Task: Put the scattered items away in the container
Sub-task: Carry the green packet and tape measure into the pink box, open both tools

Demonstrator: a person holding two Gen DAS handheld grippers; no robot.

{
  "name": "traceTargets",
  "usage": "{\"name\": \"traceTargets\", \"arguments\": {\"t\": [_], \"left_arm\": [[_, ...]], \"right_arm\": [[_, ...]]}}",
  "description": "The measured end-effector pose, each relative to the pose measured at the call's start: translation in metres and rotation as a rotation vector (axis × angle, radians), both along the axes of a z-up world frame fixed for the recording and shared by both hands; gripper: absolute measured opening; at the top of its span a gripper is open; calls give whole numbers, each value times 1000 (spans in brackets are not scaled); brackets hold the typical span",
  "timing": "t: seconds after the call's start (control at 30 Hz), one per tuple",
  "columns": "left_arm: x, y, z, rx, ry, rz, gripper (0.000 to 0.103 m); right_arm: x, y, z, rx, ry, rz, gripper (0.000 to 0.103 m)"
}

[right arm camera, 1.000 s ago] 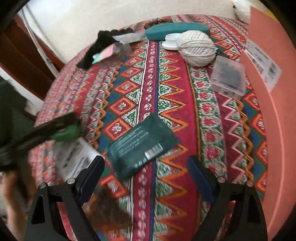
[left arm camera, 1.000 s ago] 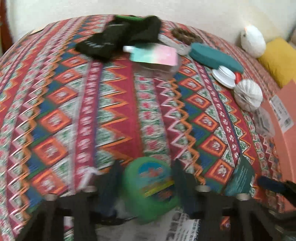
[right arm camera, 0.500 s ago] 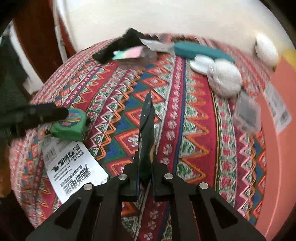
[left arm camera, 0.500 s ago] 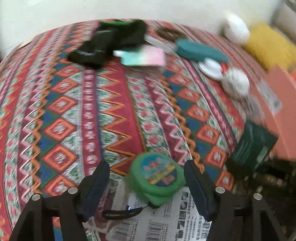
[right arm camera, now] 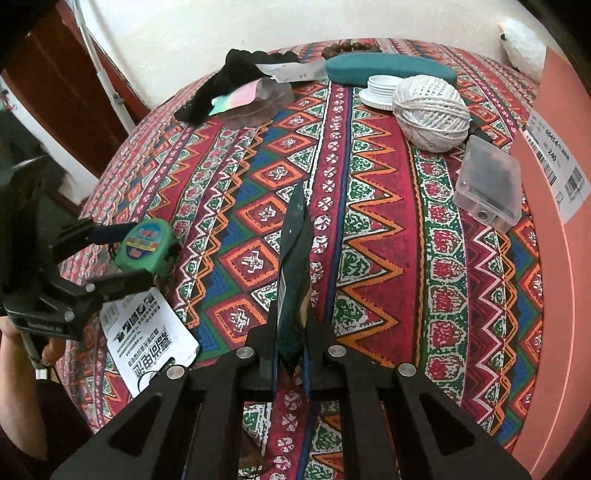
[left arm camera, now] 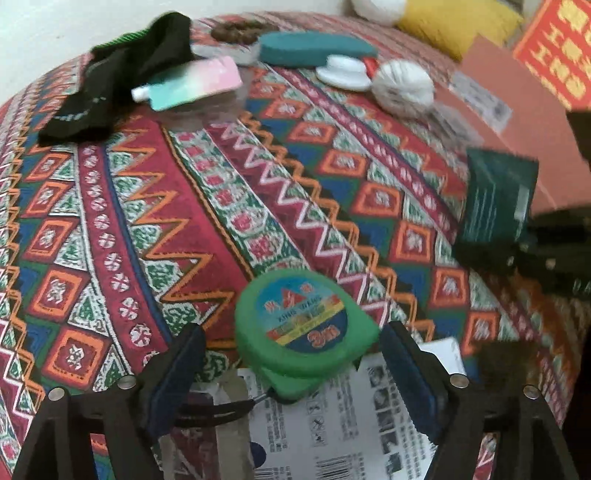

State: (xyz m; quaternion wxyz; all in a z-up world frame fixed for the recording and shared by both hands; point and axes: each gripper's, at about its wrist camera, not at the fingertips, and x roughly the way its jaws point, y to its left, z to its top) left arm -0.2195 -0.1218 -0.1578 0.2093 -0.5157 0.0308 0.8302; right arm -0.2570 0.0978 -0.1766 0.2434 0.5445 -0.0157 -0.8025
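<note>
A green tape measure [left arm camera: 306, 328] lies partly on a white printed card [left arm camera: 369, 413] on the patterned cloth. My left gripper [left arm camera: 291, 369] stands open, one finger on each side of the tape measure [right arm camera: 144, 245]. My right gripper [right arm camera: 293, 325] is shut on a dark green packet [right arm camera: 293, 240], held edge-on above the cloth. In the left wrist view the packet [left arm camera: 498, 199] hangs at the right, in front of the salmon-pink box [left arm camera: 517, 110]. That box [right arm camera: 554, 277] runs along the right edge of the cloth.
At the back lie a black sock [right arm camera: 221, 88], a pastel packet [right arm camera: 236, 98], a teal case [right arm camera: 388, 68], a white lid [right arm camera: 380, 92], a ball of twine [right arm camera: 430, 110] and dark beads [left arm camera: 240, 31]. A clear plastic box [right arm camera: 487, 184] sits beside the pink box.
My right gripper has shut on the dark green packet and lifted it off the cloth. My left gripper's fingers have spread wider around the tape measure.
</note>
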Motion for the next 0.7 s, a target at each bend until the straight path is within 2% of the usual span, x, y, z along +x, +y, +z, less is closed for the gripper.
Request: {"name": "traceTargets", "arguments": {"t": [0.1, 0.2, 0.23, 0.27, 0.3, 0.33, 0.47, 0.53, 0.57, 0.7], "left_arm": [[-5, 8, -5, -30, 28, 19, 88], [-8, 22, -14, -139, 70, 35, 88], [-9, 25, -14, -152, 78, 45, 87], [-9, 25, -13, -138, 82, 49, 81], [-10, 25, -12, -123, 86, 54, 70], [-11, 22, -10, -103, 91, 66, 66], [-13, 11, -8, -52, 98, 105, 64], [-15, 13, -10, -56, 105, 101, 64], [-16, 14, -11, -62, 108, 96, 65], [-26, 19, -18, -66, 125, 90, 92]], "right_arm": [[-2, -1, -2, -7, -7, -1, 9], [-4, 0, -3, -13, -15, -2, 9], [-4, 0, -4, -14, -16, -2, 9], [-5, 0, -4, -15, -16, -3, 9], [-5, 0, -4, -15, -16, -2, 9], [-5, 0, -4, -14, -15, -1, 9], [-5, -1, -3, -8, -4, 2, 9], [-4, -1, -2, -8, 0, -1, 9], [-4, -1, -2, -11, 2, -7, 9], [-5, -1, -2, -9, 3, -8, 9]]}}
